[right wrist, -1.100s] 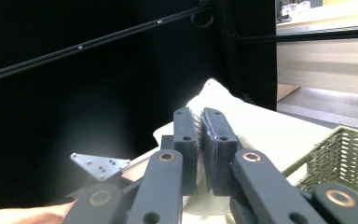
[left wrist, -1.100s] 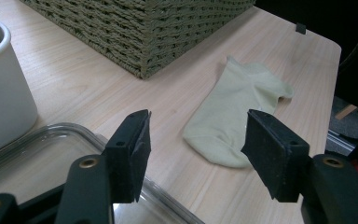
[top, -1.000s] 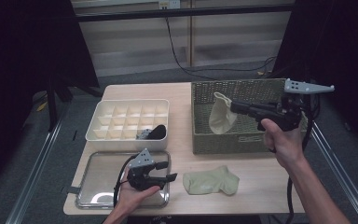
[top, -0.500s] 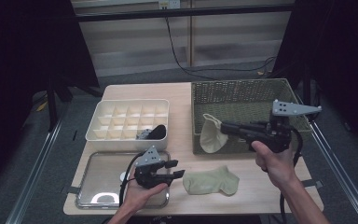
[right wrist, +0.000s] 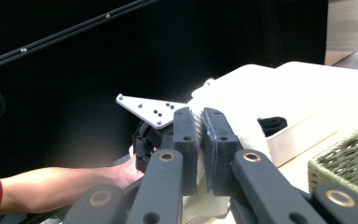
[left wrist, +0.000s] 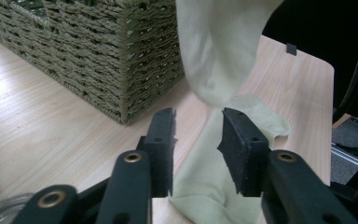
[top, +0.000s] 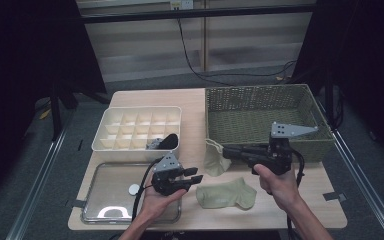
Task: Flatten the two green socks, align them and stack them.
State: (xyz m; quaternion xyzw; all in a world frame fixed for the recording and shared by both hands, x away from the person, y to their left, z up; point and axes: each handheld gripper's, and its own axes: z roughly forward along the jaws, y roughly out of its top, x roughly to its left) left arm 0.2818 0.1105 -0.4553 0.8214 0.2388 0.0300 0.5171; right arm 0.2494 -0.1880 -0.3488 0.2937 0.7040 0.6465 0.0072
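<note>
While my right gripper (top: 226, 151) clamps the cuff of a pale green sock (top: 213, 159), the sock hangs just ahead of it, in front of the wicker basket (top: 260, 112). My left gripper (top: 198, 175) has just been narrowing its jaws; they stand partly apart with nothing pinched, and the second sock (top: 226, 194) lies flat just beyond and beneath their tips. I judge the risk to be the dangling sock draping over the left jaws, so I would grab both socks or bunch the flat one. Beyond the left gripper sits a white divided organiser (top: 137, 132), and a metal tray (top: 107, 192) lies under that hand. The wooden table (top: 192, 102) is pale, the room around it dark.
</note>
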